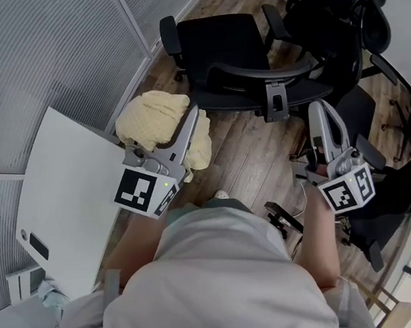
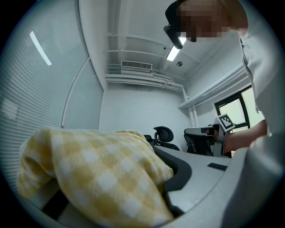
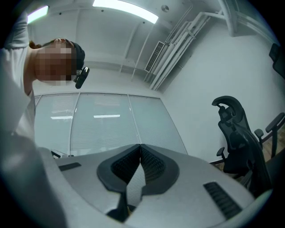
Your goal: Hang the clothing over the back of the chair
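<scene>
A yellow checked garment [image 1: 154, 117] hangs bunched from my left gripper [image 1: 190, 123], which is shut on it. In the left gripper view the garment [image 2: 98, 173] fills the space between the jaws and hides one of them. A black office chair [image 1: 225, 49] stands just ahead, its curved backrest [image 1: 269, 77] turned toward me. The garment is short of the backrest and to its left. My right gripper [image 1: 321, 112] is held to the right of the chair's back, and in the right gripper view its ribbed pads [image 3: 149, 162] meet with nothing between them.
A white table [image 1: 59, 185] lies at the left, close under the left gripper. Glass walls with blinds [image 1: 22, 63] run behind it. More black chairs [image 1: 342, 2] crowd the right side. Wood floor [image 1: 242, 162] shows between me and the chair.
</scene>
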